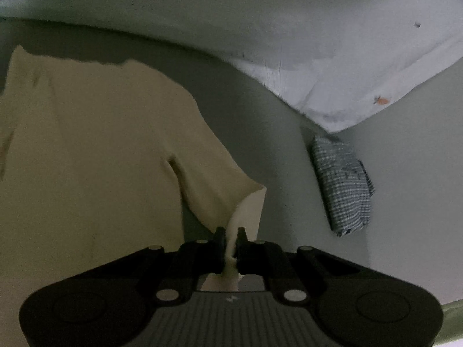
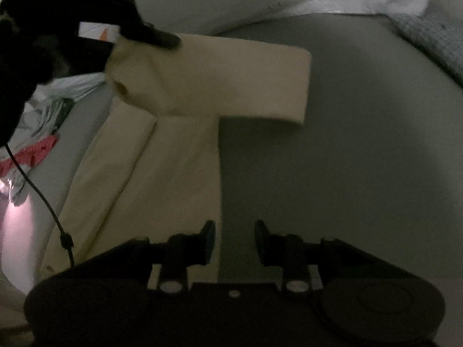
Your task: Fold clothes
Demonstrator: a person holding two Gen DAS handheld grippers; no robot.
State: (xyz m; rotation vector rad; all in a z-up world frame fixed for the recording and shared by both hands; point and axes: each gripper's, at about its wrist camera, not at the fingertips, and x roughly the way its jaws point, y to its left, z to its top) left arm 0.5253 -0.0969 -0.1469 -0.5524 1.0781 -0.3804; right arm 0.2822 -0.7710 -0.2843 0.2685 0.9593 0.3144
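A cream T-shirt lies spread on a grey-green bed sheet. My left gripper is shut on the edge of one cream sleeve, lifting it off the sheet. In the right wrist view the same shirt lies flat with its right sleeve sticking out, and the left gripper shows at the upper left, holding the other sleeve folded over the chest. My right gripper is open and empty, low over the shirt's right side edge near the hem.
A folded blue-grey checked cloth lies to the right of the shirt. White bedding is bunched along the far side. A heap of light and red clothes lies at the left, with a black cable hanging over it.
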